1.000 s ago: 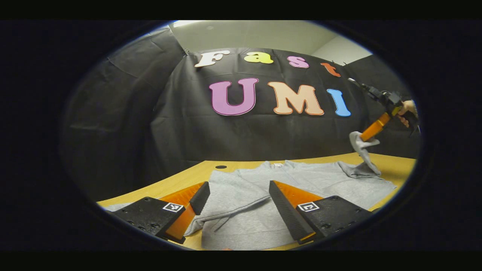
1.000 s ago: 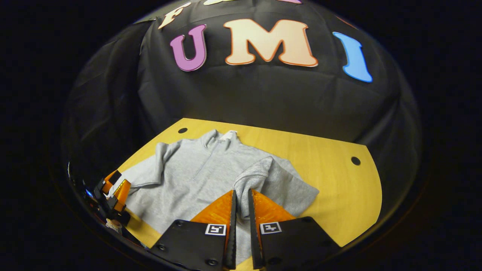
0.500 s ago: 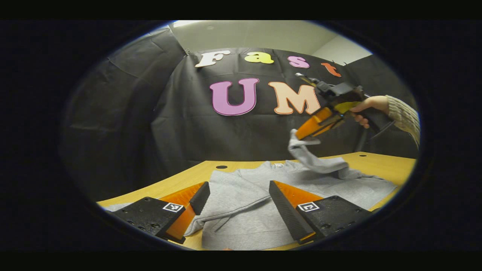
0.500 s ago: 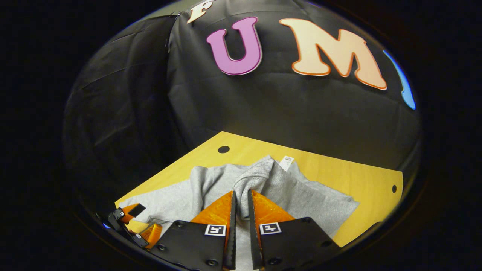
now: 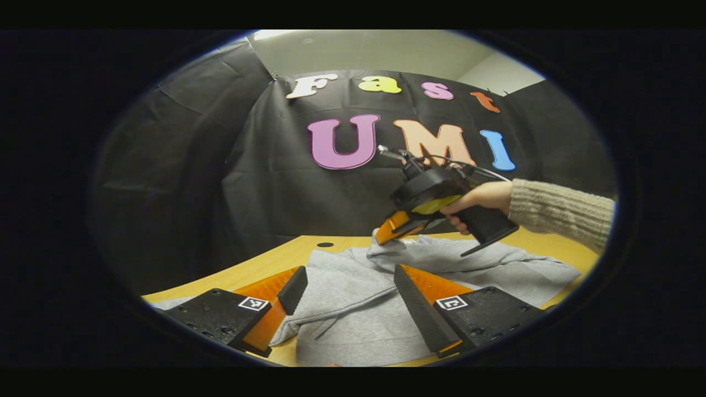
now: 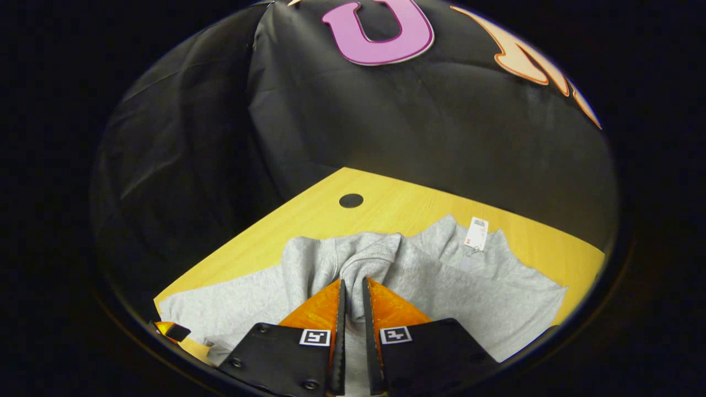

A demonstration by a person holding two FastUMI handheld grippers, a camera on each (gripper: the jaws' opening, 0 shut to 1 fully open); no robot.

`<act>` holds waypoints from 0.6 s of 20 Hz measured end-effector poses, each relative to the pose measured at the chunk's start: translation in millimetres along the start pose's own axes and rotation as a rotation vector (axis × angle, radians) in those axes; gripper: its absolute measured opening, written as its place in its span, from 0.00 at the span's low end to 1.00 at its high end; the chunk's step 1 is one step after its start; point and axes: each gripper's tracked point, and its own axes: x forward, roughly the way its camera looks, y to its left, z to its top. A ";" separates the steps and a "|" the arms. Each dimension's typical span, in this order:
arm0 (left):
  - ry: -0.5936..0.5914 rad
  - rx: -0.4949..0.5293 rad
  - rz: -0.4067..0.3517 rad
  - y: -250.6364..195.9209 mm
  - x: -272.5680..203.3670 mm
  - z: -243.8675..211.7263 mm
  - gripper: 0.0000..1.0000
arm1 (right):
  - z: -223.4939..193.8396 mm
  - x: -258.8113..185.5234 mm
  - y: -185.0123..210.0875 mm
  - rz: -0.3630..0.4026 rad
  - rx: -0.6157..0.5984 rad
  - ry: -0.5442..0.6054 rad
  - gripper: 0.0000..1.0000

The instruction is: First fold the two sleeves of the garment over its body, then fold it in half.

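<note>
A grey sweatshirt (image 5: 353,309) lies spread on the wooden table (image 5: 265,262). In the left gripper view, my left gripper (image 5: 347,284) stands open low over the near part of the garment, nothing between its fingers. Farther off, my right gripper (image 5: 386,231), held by a hand (image 5: 477,198), is shut on the cuff of a sleeve (image 5: 386,251) and has it low over the body. In the right gripper view, the right gripper (image 6: 352,284) pinches the ribbed cuff (image 6: 369,262) above the sweatshirt (image 6: 458,286), near the collar with a white tag (image 6: 477,233).
The table (image 6: 386,207) has a round hole (image 6: 351,200) near its far corner. Black cloth walls close the booth behind and to the left. A knitted sleeve (image 5: 560,212) of the person reaches in from the right. The left gripper's fingers (image 6: 171,330) show at the table's near edge.
The right gripper has carried the sleeve cuff from high at the right down and leftward across the sweatshirt's body. The left gripper has stayed still and open.
</note>
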 end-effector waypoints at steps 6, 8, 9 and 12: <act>-0.001 0.000 0.002 0.4 0.0 0.1 0.94 | 4.4 -2.2 -18.0 -0.016 -0.002 -0.035 0.47; 0.000 0.000 0.002 0.6 -0.3 0.3 0.94 | 17.5 -22.1 -17.4 0.004 0.001 -0.095 0.83; 0.000 0.000 0.002 0.2 -0.2 0.8 0.94 | 26.8 -36.8 -20.1 0.009 0.006 -0.128 0.97; 0.000 0.001 0.002 0.4 -0.4 -0.2 0.94 | 40.9 -81.0 -44.2 -0.017 0.012 -0.230 0.96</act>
